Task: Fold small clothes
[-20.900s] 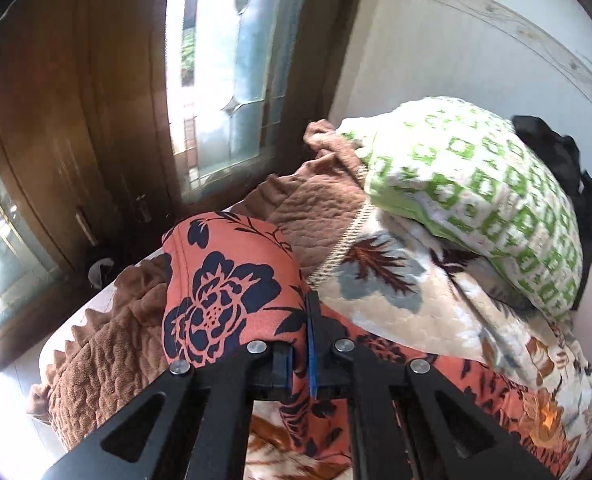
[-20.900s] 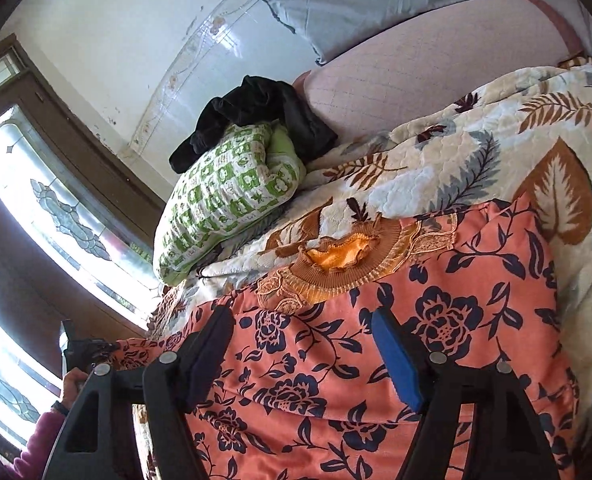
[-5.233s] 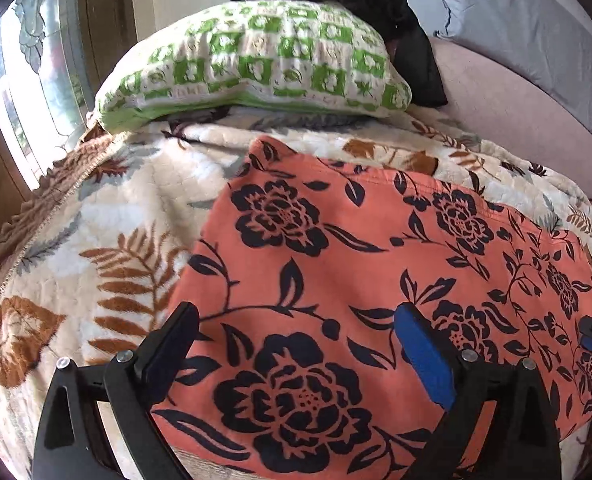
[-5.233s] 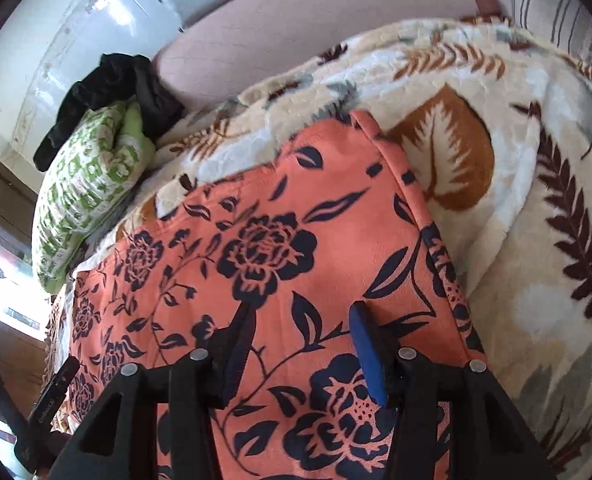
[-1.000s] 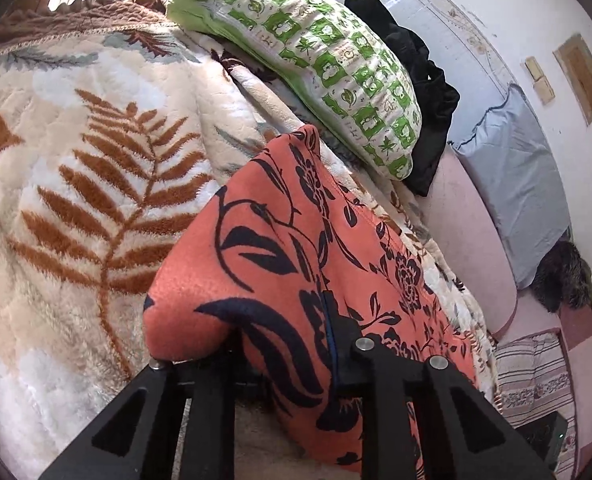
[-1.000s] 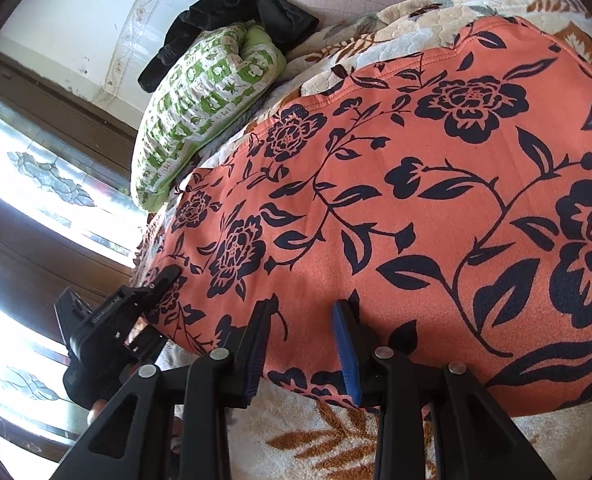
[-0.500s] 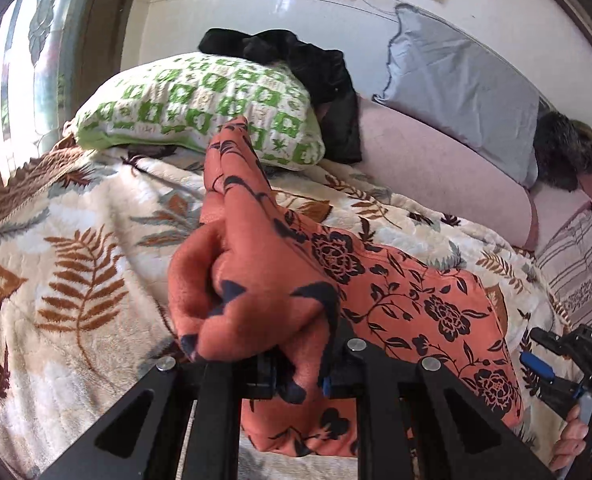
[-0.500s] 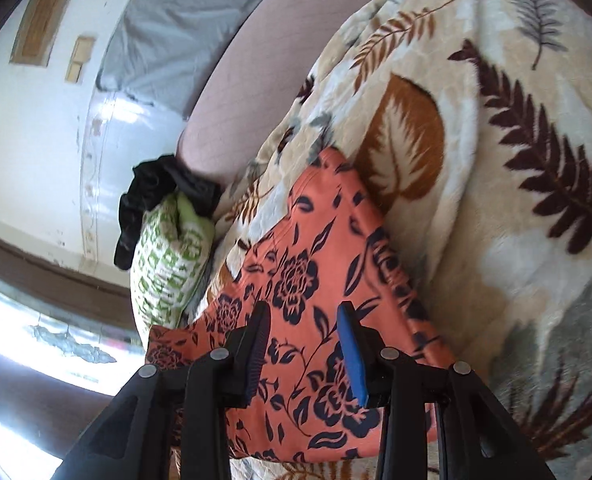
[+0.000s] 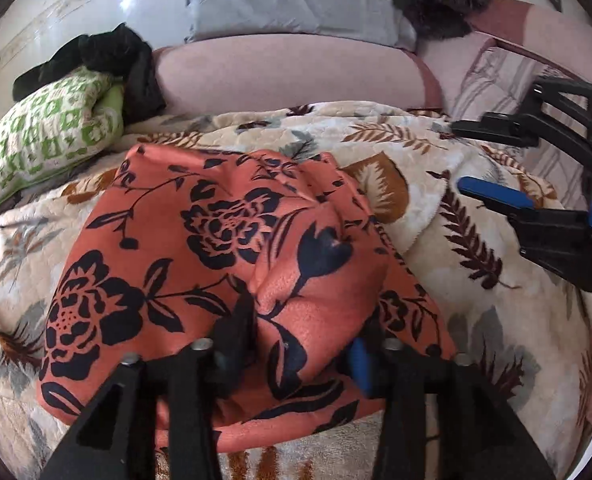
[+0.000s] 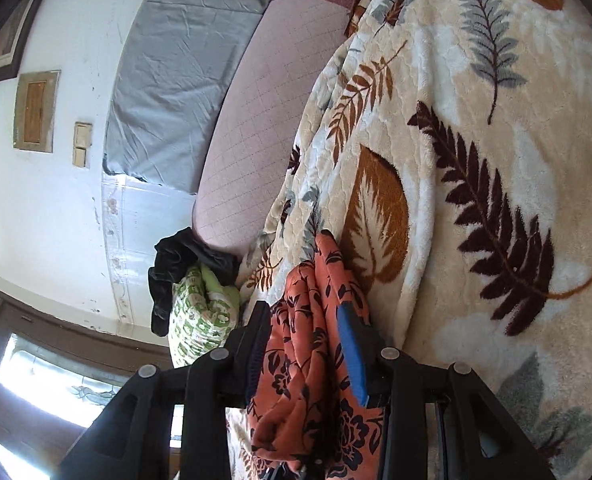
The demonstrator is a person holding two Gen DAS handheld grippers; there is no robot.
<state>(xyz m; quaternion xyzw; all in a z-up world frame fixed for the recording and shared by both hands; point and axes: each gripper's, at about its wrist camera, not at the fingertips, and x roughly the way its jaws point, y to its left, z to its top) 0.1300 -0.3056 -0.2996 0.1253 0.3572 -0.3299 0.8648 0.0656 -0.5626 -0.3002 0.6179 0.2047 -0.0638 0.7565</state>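
The bed carries a leaf-print blanket below a white wall — my orange floral garment lies bunched on it. My left tool is opening, fabric between its jaws; my right tool — about a third open, widening — straddles a gathered fold.

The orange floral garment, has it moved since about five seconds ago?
Yes. The orange floral garment, then spread flat, is now folded narrower, bunched nearer the leaf-print blanket's front edge.

White wall, perhaps stained-glass window
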